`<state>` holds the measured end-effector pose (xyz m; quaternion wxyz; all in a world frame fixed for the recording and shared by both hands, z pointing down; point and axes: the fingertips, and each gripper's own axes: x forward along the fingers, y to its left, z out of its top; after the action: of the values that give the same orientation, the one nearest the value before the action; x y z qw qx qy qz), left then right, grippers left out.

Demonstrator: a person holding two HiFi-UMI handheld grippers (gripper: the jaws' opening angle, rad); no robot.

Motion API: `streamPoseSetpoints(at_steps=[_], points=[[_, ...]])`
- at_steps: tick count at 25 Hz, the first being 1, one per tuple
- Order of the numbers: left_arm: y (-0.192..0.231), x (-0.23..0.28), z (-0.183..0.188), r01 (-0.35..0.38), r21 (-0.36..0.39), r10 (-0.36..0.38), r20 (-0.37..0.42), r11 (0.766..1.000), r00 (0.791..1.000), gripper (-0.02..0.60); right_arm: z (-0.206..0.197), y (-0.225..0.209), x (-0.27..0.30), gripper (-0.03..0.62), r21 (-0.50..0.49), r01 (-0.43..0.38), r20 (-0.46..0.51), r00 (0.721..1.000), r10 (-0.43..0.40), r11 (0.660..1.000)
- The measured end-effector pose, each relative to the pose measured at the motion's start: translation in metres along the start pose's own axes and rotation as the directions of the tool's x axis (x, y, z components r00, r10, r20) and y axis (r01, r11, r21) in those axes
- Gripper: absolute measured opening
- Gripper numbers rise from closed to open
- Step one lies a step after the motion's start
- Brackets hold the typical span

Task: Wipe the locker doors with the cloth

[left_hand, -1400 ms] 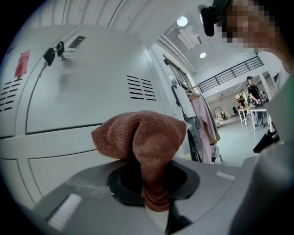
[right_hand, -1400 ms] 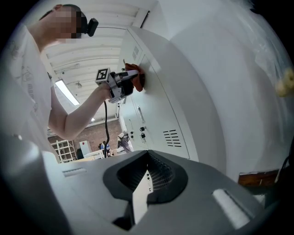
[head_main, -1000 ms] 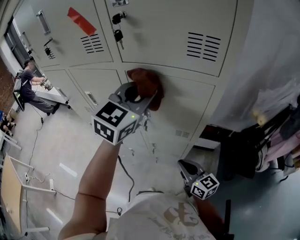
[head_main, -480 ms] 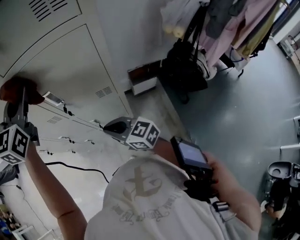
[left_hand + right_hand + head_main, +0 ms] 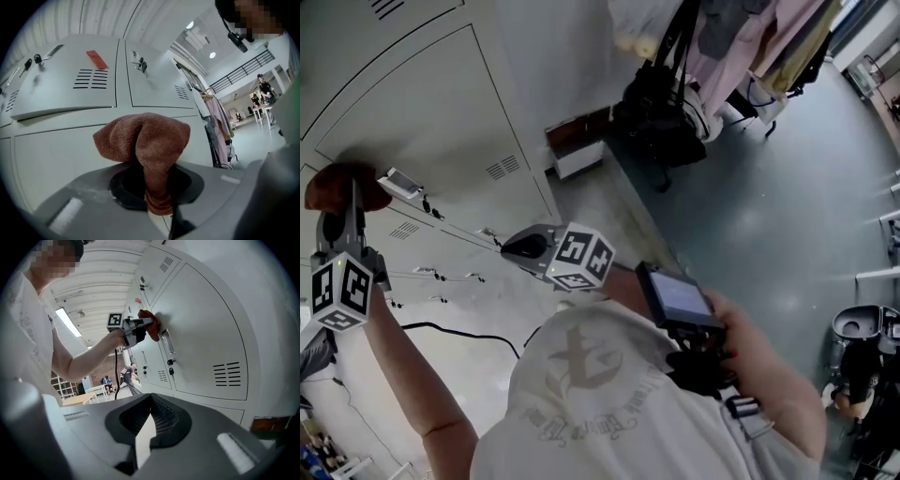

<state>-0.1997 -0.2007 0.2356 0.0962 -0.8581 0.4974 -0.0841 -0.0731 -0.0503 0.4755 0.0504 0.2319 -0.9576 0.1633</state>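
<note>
- Cloth (image 5: 149,140): it is red-brown and sits between the jaws of the left gripper (image 5: 157,199). The jaws are pressed together on its lower end. Its upper part swells out in a bunch and lies against a grey locker door (image 5: 51,154).
- The right gripper view shows this from the side. The cloth (image 5: 151,324) touches the door (image 5: 201,329) at its edge, just above the handle (image 5: 167,347), and the left gripper (image 5: 140,326) is pushed against it.
- In the head view the cloth (image 5: 336,180) is a dark red lump on the door (image 5: 441,112), with the handle (image 5: 401,184) just beside it.
- Only the left gripper view shows the upper doors, with a strip of red tape (image 5: 97,59) on one and keys (image 5: 140,64) hanging in the lock of the next one.
- Only the head view shows hanging clothes (image 5: 750,47) and a black bag (image 5: 661,131) near the end of the lockers, above the grey floor (image 5: 787,216).
- The left arm (image 5: 408,375) is bare and stretched out to the door. The left gripper (image 5: 345,211) is in line with the forearm.
- The right gripper (image 5: 517,247) is held low, close to the chest. It points at the lower doors and is apart from them. The right hand (image 5: 755,352) is behind it and the arm is bent.
- In its own view the jaws of the right gripper (image 5: 149,425) are together and nothing is between them.
</note>
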Motion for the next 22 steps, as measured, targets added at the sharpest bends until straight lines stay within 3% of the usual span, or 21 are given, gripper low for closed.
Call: streamPoseSetpoints(at_steps=[4,9,13,18,22], points=[[-0.028,-0.021,-0.019,0.035,-0.019,-0.034,0.042,0.999,0.999,0.081,-0.001,0.003,-0.002,0.008,-0.008,0.006,0.013,1.0,-0.005,1.0],[-0.078,-0.031,-0.066,0.118,-0.075,-0.116,0.03,0.99,0.993,0.084,0.001,0.001,-0.003,0.008,-0.016,0.038,0.046,0.998,-0.038,0.999],[-0.101,-0.044,-0.099,0.137,-0.077,-0.136,0.027,0.987,0.99,0.084,0.006,0.002,-0.001,0.008,-0.017,0.064,0.083,0.995,-0.062,0.998],[-0.111,-0.064,-0.155,0.117,-0.12,-0.12,-0.019,0.986,0.993,0.084,0.007,0.002,0.004,0.008,-0.022,0.083,0.099,0.992,-0.08,0.996],[-0.142,-0.09,-0.192,0.169,-0.182,-0.182,-0.061,0.969,0.981,0.084,0.004,0.004,0.001,0.008,-0.006,0.12,0.101,0.988,-0.119,0.993]])
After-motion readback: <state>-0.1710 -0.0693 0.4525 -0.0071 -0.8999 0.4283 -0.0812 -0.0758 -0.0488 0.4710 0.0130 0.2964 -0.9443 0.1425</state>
